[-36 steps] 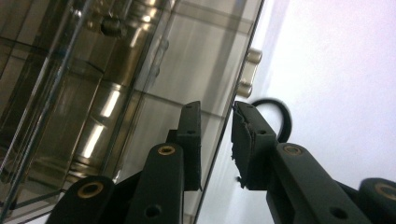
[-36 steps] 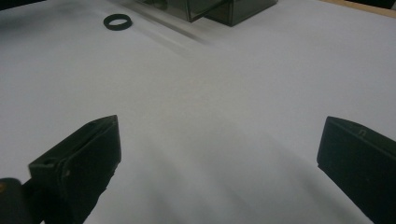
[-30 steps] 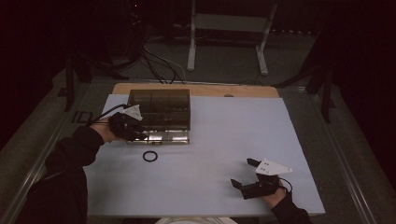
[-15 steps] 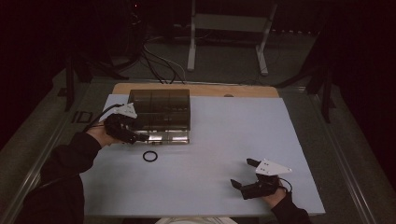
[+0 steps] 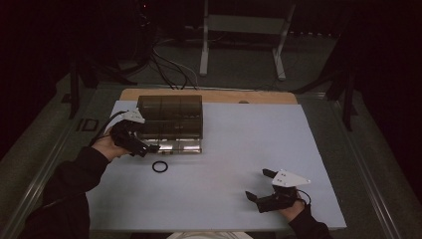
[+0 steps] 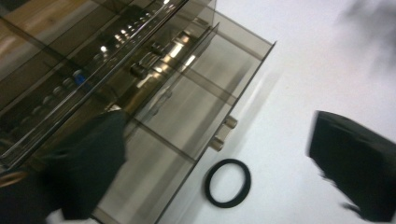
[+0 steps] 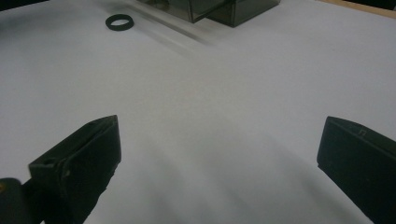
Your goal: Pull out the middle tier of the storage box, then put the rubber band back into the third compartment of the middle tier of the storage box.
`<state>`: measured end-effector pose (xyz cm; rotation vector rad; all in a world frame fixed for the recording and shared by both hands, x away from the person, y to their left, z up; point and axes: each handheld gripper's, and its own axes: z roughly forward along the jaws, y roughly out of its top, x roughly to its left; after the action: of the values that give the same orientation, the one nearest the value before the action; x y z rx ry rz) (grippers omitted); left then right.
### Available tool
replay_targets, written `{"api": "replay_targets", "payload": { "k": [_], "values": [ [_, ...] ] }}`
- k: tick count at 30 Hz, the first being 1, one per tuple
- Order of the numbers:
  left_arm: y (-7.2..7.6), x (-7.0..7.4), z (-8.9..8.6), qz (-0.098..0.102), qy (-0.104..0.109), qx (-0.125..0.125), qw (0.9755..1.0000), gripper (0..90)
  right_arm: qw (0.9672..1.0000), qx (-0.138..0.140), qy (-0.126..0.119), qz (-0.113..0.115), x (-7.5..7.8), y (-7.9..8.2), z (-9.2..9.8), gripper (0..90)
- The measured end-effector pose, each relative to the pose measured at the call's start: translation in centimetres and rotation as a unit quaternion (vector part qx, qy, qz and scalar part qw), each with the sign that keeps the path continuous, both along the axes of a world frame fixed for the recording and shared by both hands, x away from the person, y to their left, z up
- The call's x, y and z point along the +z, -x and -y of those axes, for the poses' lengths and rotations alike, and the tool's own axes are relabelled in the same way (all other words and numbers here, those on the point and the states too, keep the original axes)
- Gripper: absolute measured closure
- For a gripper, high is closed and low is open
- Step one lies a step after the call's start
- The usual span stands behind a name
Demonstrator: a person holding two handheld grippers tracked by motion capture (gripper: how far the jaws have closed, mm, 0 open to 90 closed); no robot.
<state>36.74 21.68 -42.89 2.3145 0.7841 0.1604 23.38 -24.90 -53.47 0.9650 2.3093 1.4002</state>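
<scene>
A smoked see-through drawer box [image 5: 169, 117] stands at the back left of the white table [image 5: 239, 149], its bottom drawer [image 5: 180, 146] pulled out a little. A black ring [image 5: 159, 167] lies on the table just in front of it. My left gripper [image 5: 144, 145] is at the drawer's left front corner. Its jaws have just been opening and now stand wide apart. In the left gripper view, the left gripper [image 6: 218, 123] brackets the drawer [image 6: 187, 107], its knobs [image 6: 222, 136] and the ring [image 6: 227, 183] without touching them. My right gripper [image 5: 257, 184] rests open near the front right, and the right gripper [image 7: 219, 126] holds nothing.
A strip of wooden board [image 5: 209, 95] shows behind the white table top. Beyond the table's far edge, cables [image 5: 169, 59] and a metal stand [image 5: 244, 40] are on the dark floor. In the right gripper view the ring [image 7: 120, 22] and the box [image 7: 219, 7] lie far ahead.
The left gripper's jaws have spread apart at the drawer front, and that hand has eased slightly to the left. The right gripper, the ring and the box have stayed put.
</scene>
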Motion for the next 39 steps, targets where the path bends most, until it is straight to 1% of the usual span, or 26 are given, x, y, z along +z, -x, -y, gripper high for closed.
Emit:
{"api": "replay_targets", "payload": {
  "k": [1, 5, 6, 8, 9, 10, 11, 13, 15, 16, 17, 19, 20, 21, 24, 30, 34, 35, 36, 37, 38, 39],
  "values": [
    [0.1, 0.1, 0.0, -0.002, 0.005, 0.002, 1.0000, 3.1, 1.0000, 0.000, 0.000, 0.000, 0.0, 0.0, 0.0, 0.0],
    [0.5, 0.3, 0.3, 0.010, 0.001, 0.010, 0.9999, 1.8, 1.0000, 0.001, 0.001, 0.001, 0.0, 0.0, -0.1, 0.0],
    [0.6, 0.4, 0.4, 0.010, 0.002, 0.012, 0.9999, 1.8, 1.0000, 0.002, 0.001, 0.002, 0.0, 0.0, -0.1, 0.0],
    [0.8, 0.5, 0.4, 0.018, 0.003, 0.022, 0.9996, 1.8, 1.0000, 0.002, 0.000, 0.002, 0.0, -0.1, -0.1, 0.0],
    [0.9, 0.5, 0.4, 0.018, 0.004, 0.026, 0.9995, 1.8, 1.0000, 0.002, 0.000, 0.002, 0.0, -0.1, -0.1, 0.0],
    [1.0, 0.6, 0.4, 0.029, -0.001, 0.035, 0.9990, 1.9, 1.0000, 0.003, 0.000, 0.002, 0.0, -0.1, -0.1, 0.0],
    [1.1, 0.6, 0.4, 0.035, 0.000, 0.041, 0.9986, 1.9, 1.0000, 0.003, 0.000, 0.002, 0.0, -0.1, -0.1, 0.0],
    [1.4, 0.7, 0.2, 0.043, 0.006, 0.051, 0.9977, 1.8, 1.0000, 0.004, 0.001, 0.002, 0.0, -0.1, -0.1, 0.0],
    [1.6, 0.6, 0.1, 0.046, 0.017, 0.057, 0.9972, 1.8, 1.0000, 0.004, 0.000, 0.002, 0.0, -0.1, -0.2, 0.0],
    [1.7, 0.6, 0.0, 0.051, 0.014, 0.066, 0.9964, 1.8, 1.0000, 0.005, 0.000, 0.002, 0.0, -0.1, -0.2, 0.0],
    [1.8, 0.5, 0.0, 0.053, 0.014, 0.070, 0.9960, 1.8, 1.0000, 0.006, 0.000, 0.003, 0.1, -0.1, -0.2, 0.0],
    [2.0, 0.6, -0.2, 0.052, 0.024, 0.074, 0.9956, 1.8, 1.0000, 0.006, 0.000, 0.003, 0.0, -0.1, -0.2, 0.0],
    [2.1, 0.6, -0.2, 0.052, 0.025, 0.076, 0.9954, 1.8, 1.0000, 0.006, 0.000, 0.003, 0.0, -0.1, -0.2, 0.0],
    [2.3, 0.5, -0.2, 0.052, 0.025, 0.073, 0.9956, 1.8, 1.0000, 0.006, 0.000, 0.002, 0.0, -0.1, -0.2, 0.0],
    [2.7, 0.4, 0.1, 0.059, 0.016, 0.073, 0.9954, 1.8, 1.0000, 0.006, 0.000, 0.002, 0.1, -0.1, -0.3, 0.0],
    [3.7, 0.0, 0.6, 0.065, 0.025, 0.077, 0.9946, 1.8, 1.0000, 0.008, 0.000, 0.001, 0.0, -0.2, -0.4, 0.0],
    [4.6, -0.3, 0.8, 0.070, 0.032, 0.075, 0.9942, 1.9, 0.9999, 0.011, -0.001, 0.002, 0.0, -0.4, -0.5, 0.0],
    [4.6, -0.3, 0.8, 0.070, 0.032, 0.075, 0.9942, 1.8, 0.9999, 0.011, -0.001, 0.002, 0.0, -0.4, -0.5, 0.0],
    [5.1, -0.6, 0.9, 0.074, 0.035, 0.078, 0.9937, 1.8, 0.9999, 0.012, 0.000, 0.001, 0.0, -0.4, -0.6, 0.0],
    [5.2, -0.7, 0.9, 0.074, 0.036, 0.079, 0.9934, 1.8, 0.9999, 0.012, 0.000, 0.001, 0.0, -0.4, -0.6, 0.0],
    [5.2, -0.7, 0.9, 0.074, 0.036, 0.079, 0.9934, 1.8, 0.9999, 0.012, 0.000, 0.001, 0.0, -0.4, -0.6, 0.0],
    [5.7, -0.9, 1.0, 0.078, 0.031, 0.079, 0.9933, 1.8, 0.9999, 0.013, -0.001, 0.002, 0.0, -0.5, -0.6, 0.0]
  ]
}}
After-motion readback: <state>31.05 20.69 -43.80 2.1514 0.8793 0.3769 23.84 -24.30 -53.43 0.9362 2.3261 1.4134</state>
